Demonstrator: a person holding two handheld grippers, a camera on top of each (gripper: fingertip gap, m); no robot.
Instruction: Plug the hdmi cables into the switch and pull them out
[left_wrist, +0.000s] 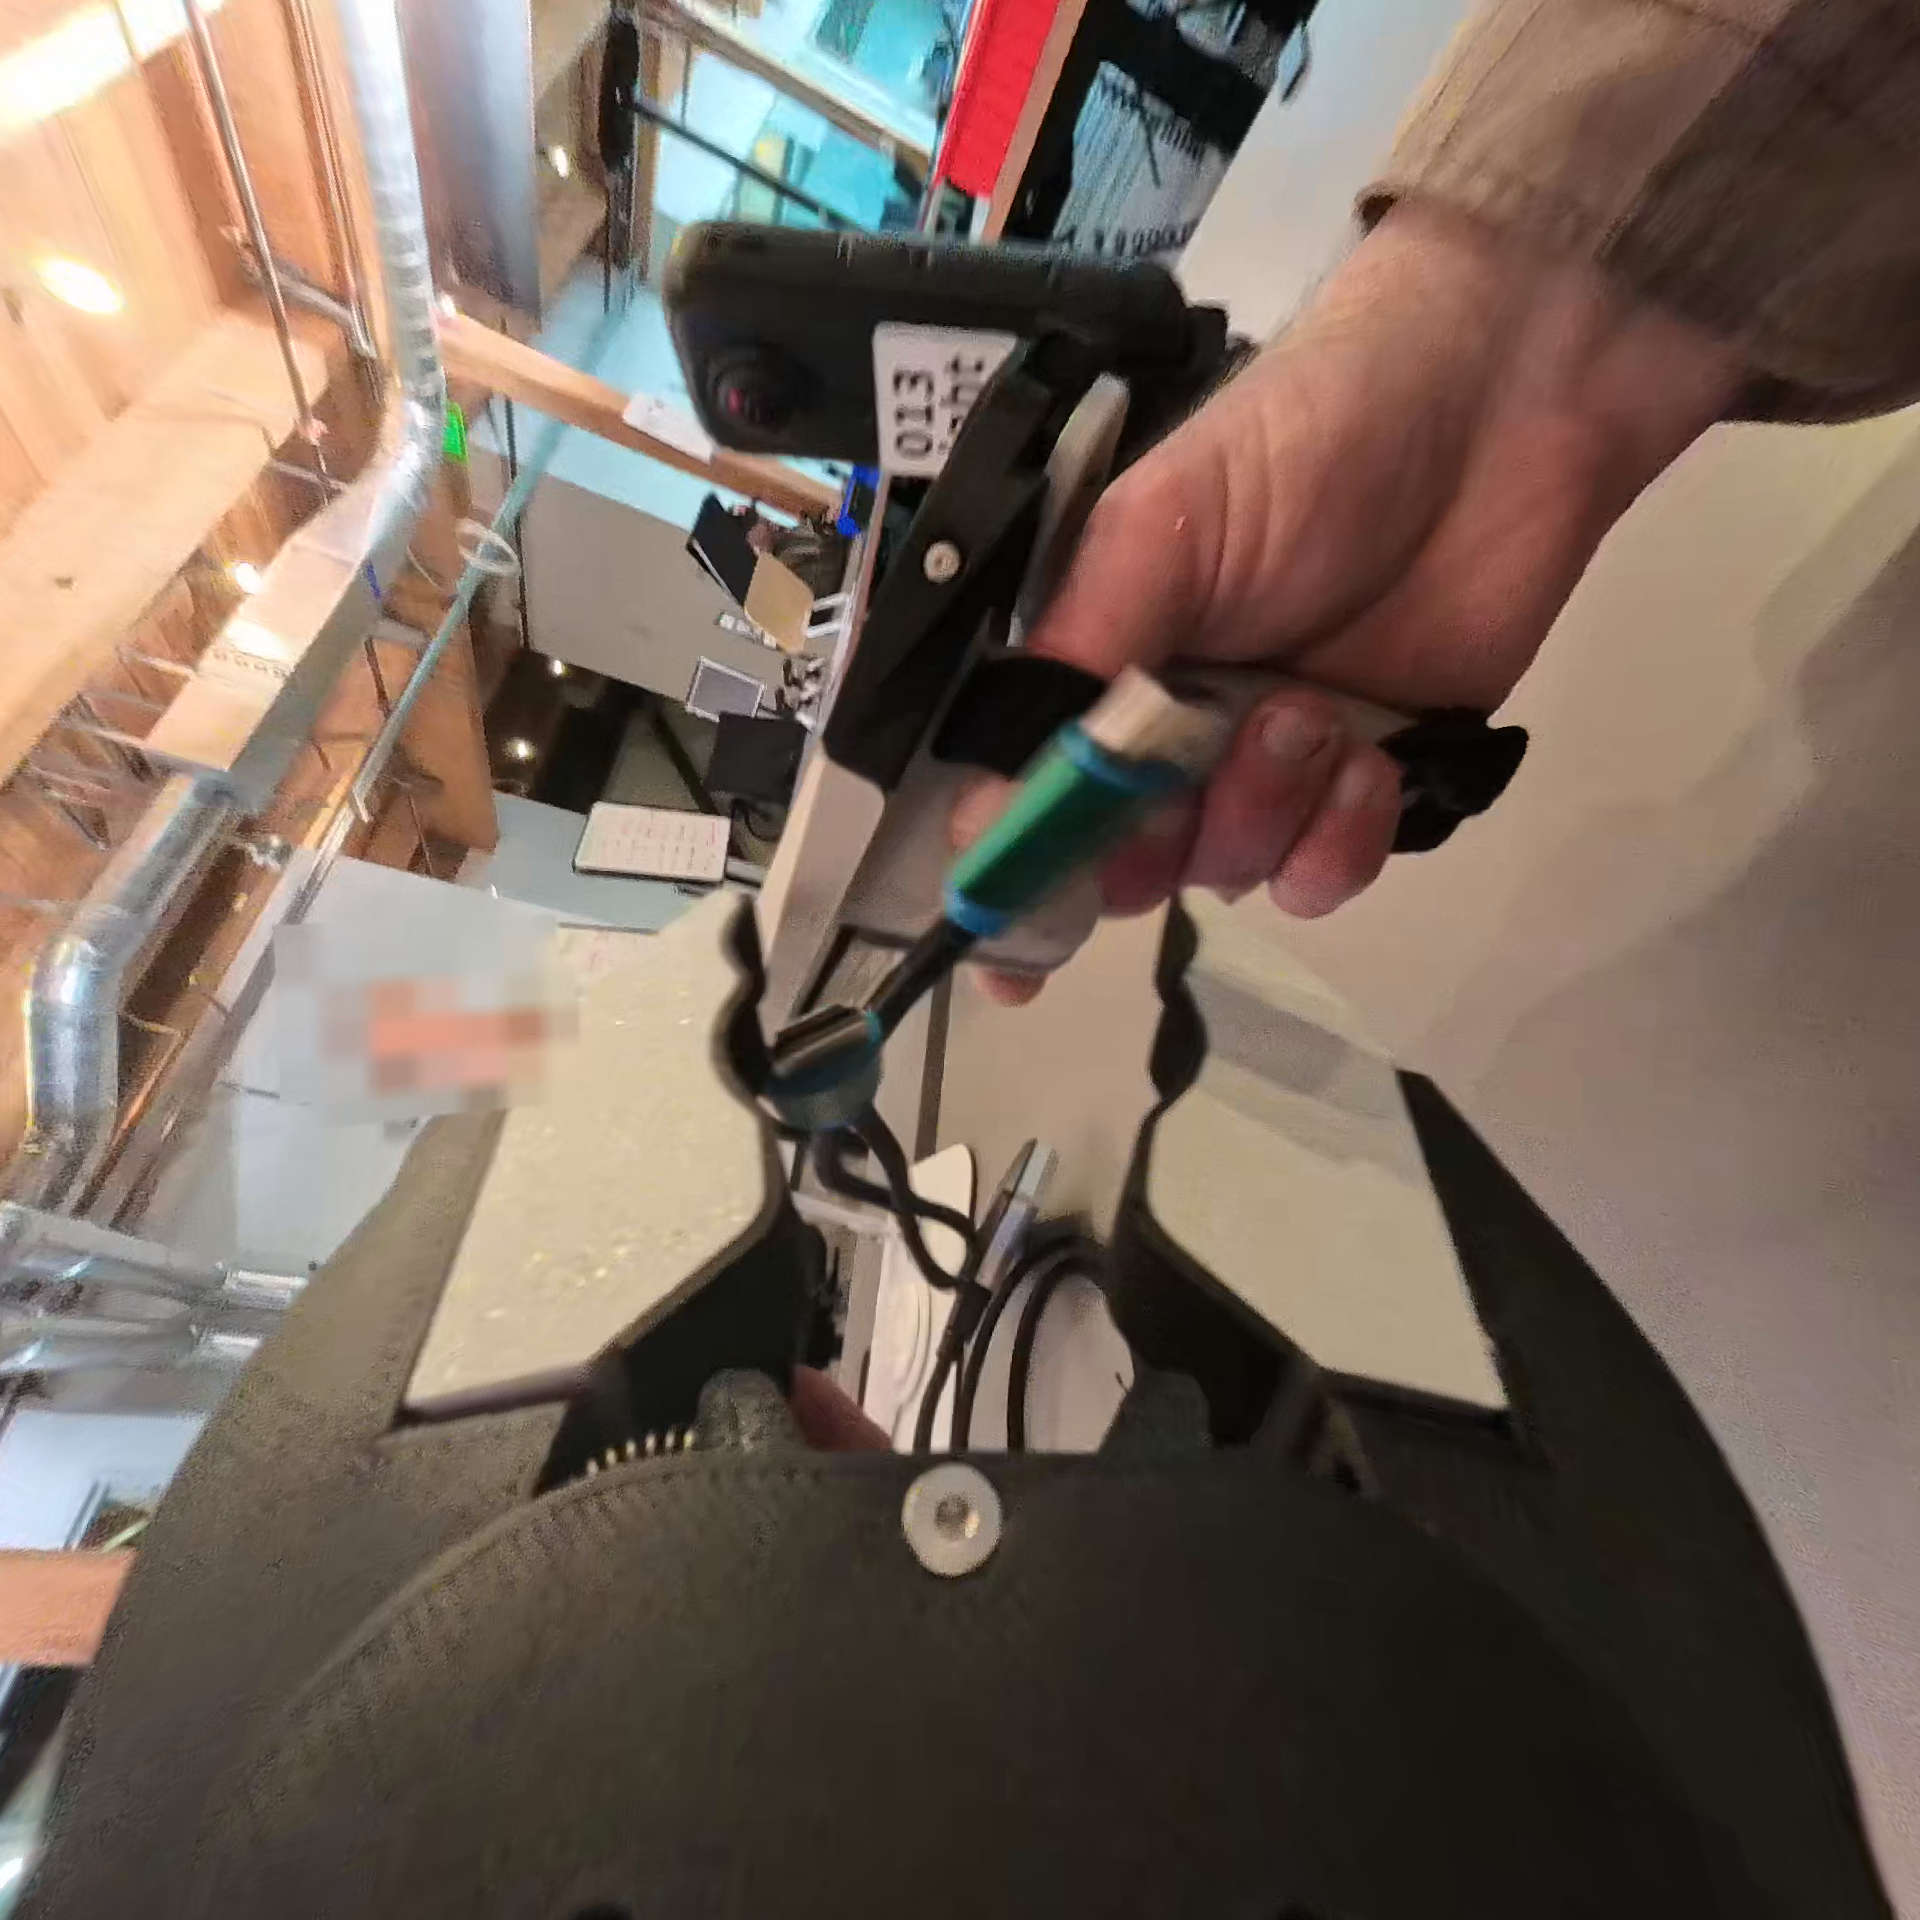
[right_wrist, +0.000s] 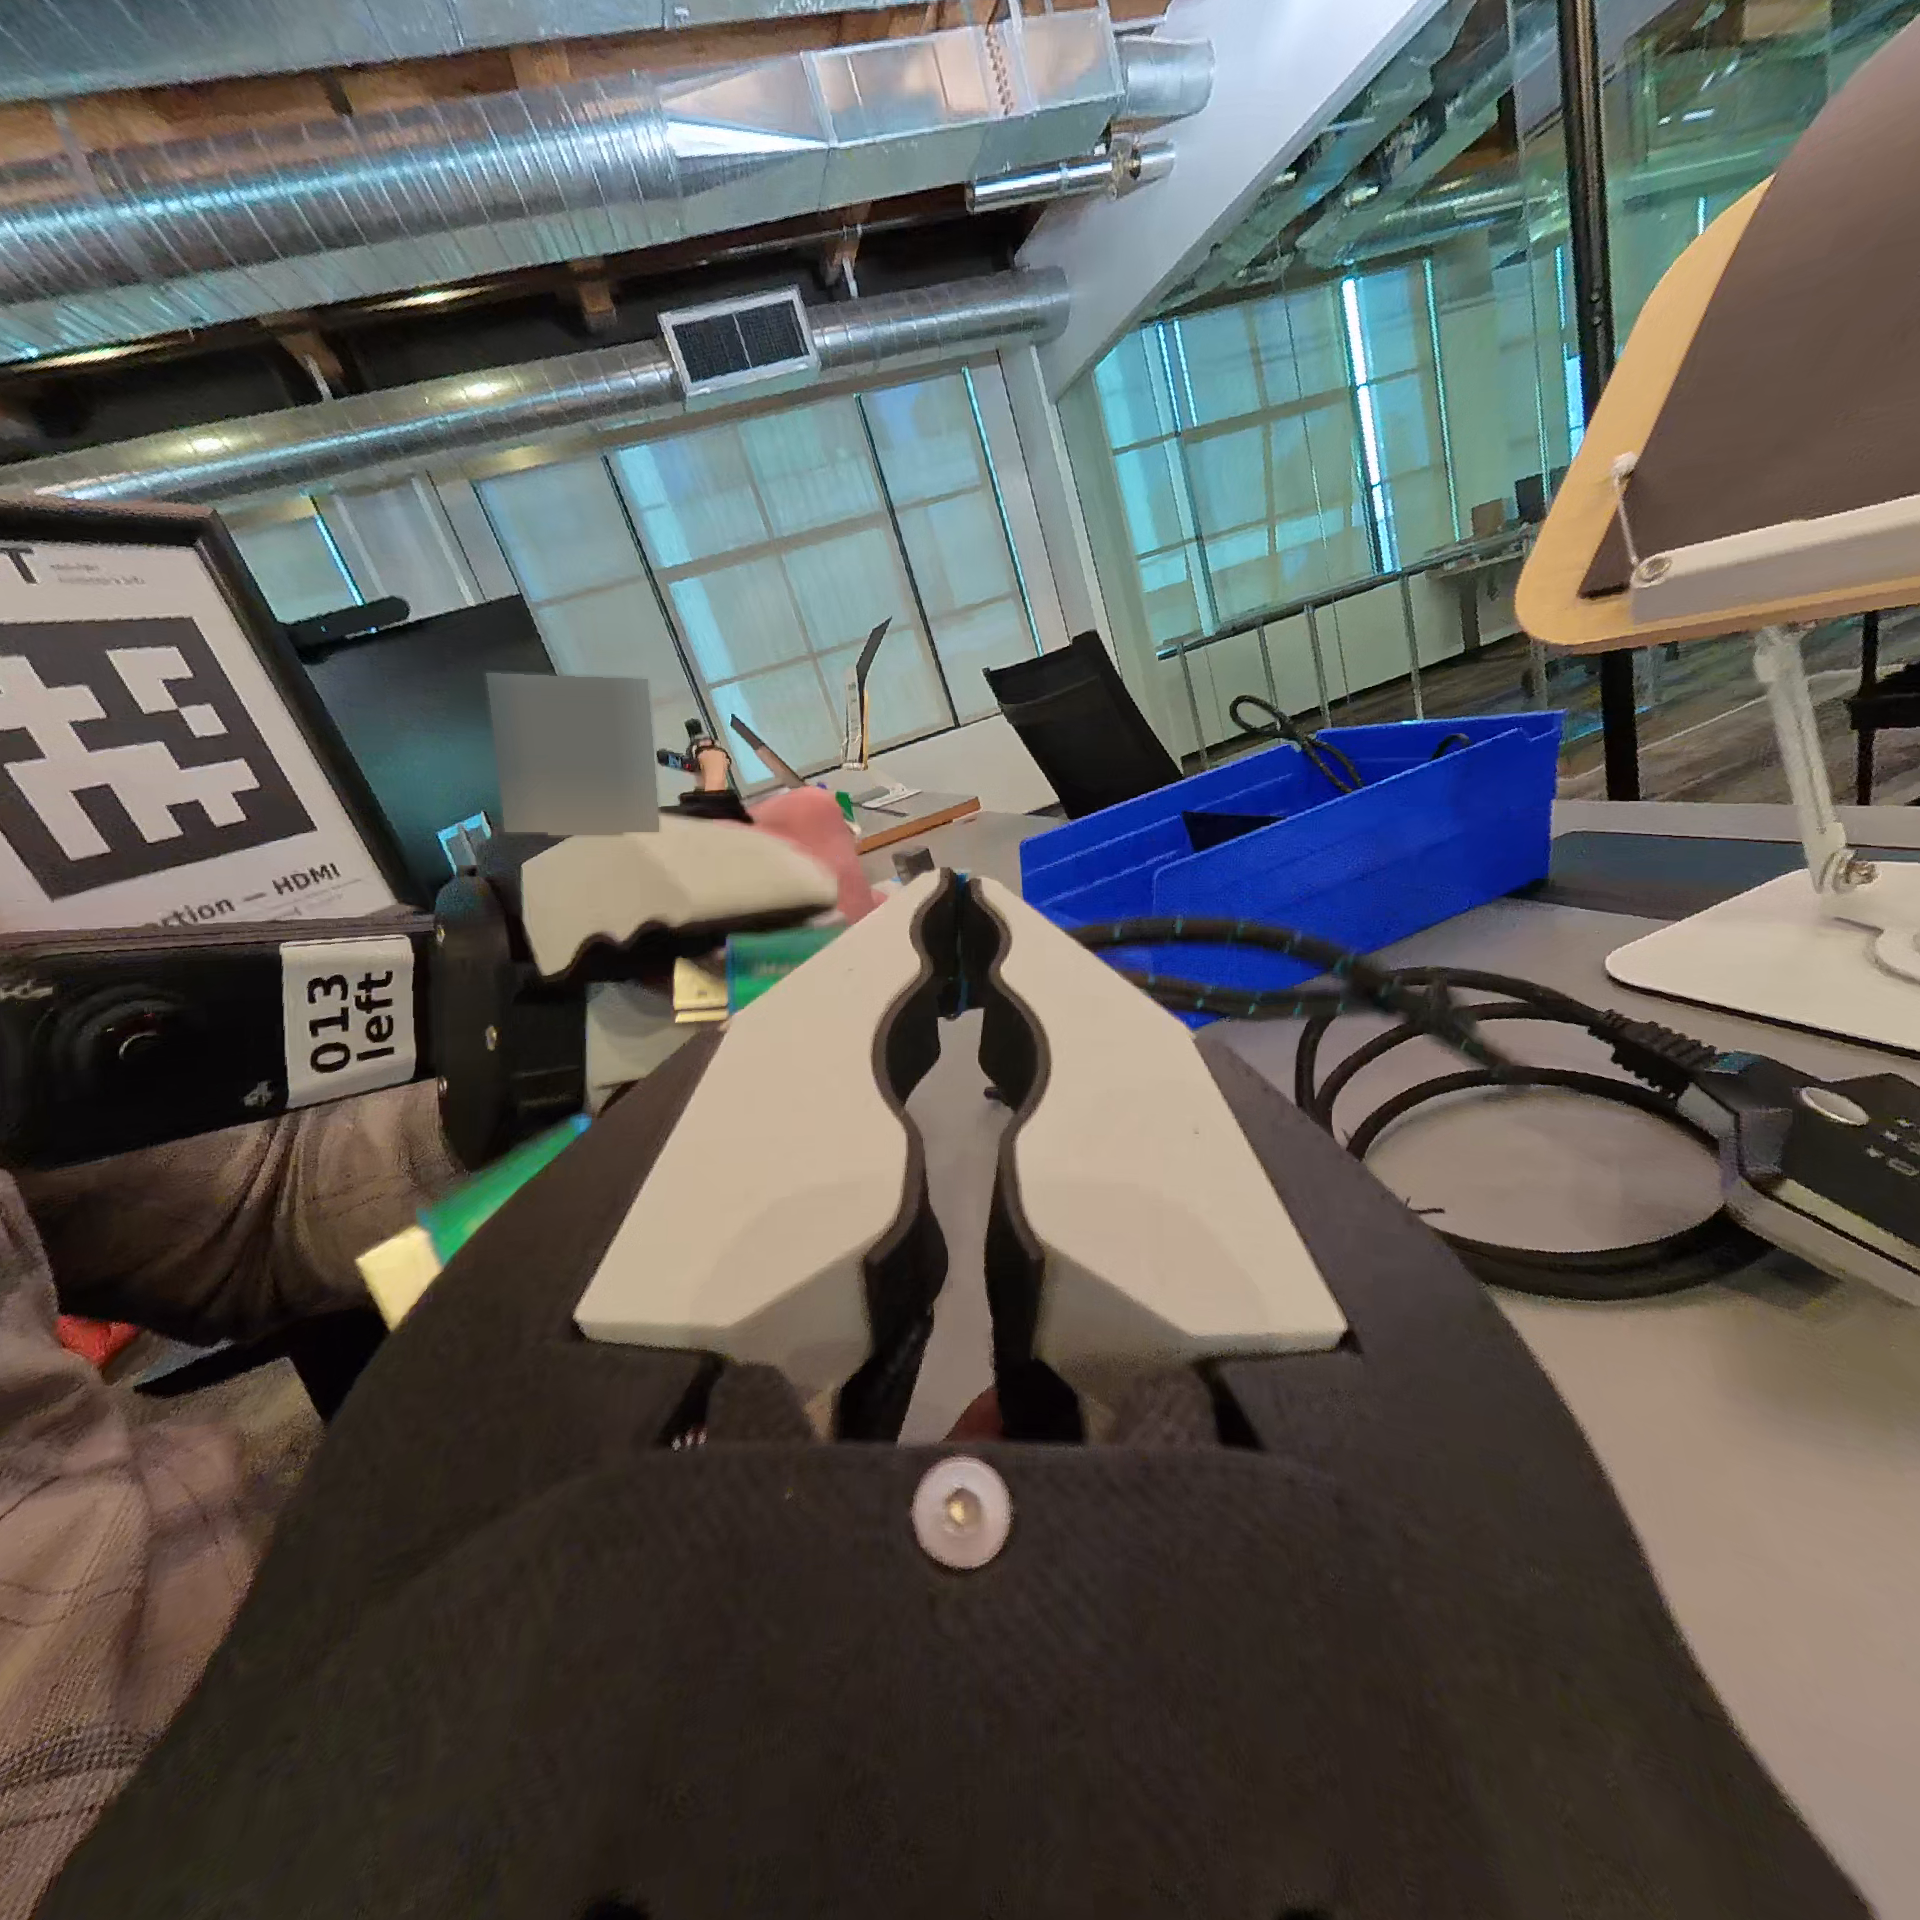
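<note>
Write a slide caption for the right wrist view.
The right gripper pinches a black braided HDMI cable in its fingers over a grey table, blue bin behind, switch at right.

1. Switch (right_wrist: 1839, 1174), right of right gripper (right_wrist: 961, 904): cut off by frame edge, ports unseen.
2. Cable (right_wrist: 1226, 951) pinched at the right fingertips: plug end hidden.
3. Left view smeared by motion; green plug (left_wrist: 1023, 826) ahead of left gripper (left_wrist: 961, 997) soft-edged.
4. Blue bin (right_wrist: 1351, 842) contents mostly hidden behind its wall.
</note>
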